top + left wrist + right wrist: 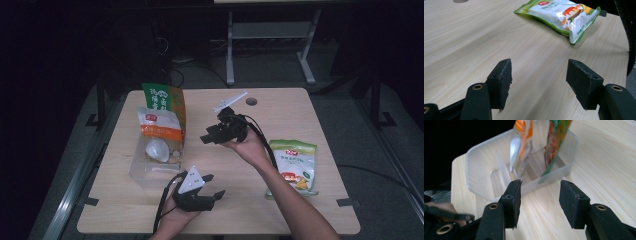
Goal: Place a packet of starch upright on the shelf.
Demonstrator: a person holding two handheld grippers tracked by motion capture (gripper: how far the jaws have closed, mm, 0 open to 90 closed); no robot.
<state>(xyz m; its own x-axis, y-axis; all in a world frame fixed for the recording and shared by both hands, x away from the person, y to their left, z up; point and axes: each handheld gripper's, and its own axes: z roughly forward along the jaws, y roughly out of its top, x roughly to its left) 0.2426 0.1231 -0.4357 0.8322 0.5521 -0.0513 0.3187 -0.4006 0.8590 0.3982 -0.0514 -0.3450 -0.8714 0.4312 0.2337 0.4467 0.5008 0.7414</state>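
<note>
A clear plastic bin (142, 172) sits at the table's left, with an orange-and-white snack bag (160, 131) and a green-and-orange bag (165, 100) standing in it. A green-and-white snack bag (295, 165) lies flat at the right. My right gripper (207, 134) hovers mid-table, pointing left at the bin, open and holding nothing. In the right gripper view its jaws (540, 200) frame the bin (481, 170), the orange bag (522, 142) and the green bag (555, 142). My left gripper (215, 185) rests near the front edge, open and holding nothing; ahead of its jaws (539, 80) lies the flat bag (559, 15).
The wooden table (280, 215) has a round cable hole (251, 101) near its far edge. Bare wood lies between the bin and the flat bag. Behind the table stand the grey legs of a desk (230, 55) on a dark floor.
</note>
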